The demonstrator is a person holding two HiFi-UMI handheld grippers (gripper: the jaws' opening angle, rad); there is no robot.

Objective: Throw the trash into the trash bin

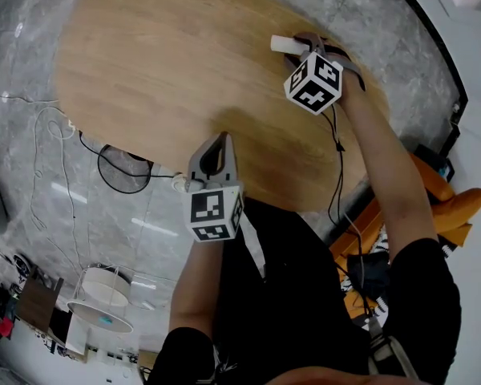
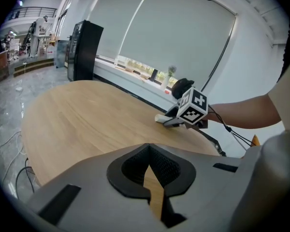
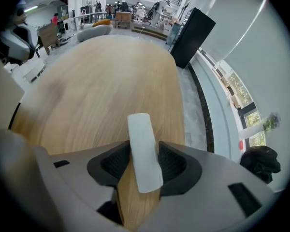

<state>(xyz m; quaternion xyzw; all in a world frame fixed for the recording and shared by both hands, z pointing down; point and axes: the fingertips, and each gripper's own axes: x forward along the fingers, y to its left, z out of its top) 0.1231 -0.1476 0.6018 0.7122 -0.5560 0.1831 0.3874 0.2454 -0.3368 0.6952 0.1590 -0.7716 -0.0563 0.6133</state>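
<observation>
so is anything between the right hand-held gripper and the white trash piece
Nothing visible does. The white trash piece lies on the wooden table between the open jaws of the right hand-held gripper. No trash bin is clearly in view, so that path cannot be judged.

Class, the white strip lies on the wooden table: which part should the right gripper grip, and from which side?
Probably grip the white strip across its narrow width, by its two long edges near the middle, coming down from above. It lies flat on the table, long and slim, so those edges sit closest together. The right gripper straddles it, jaws open.
</observation>
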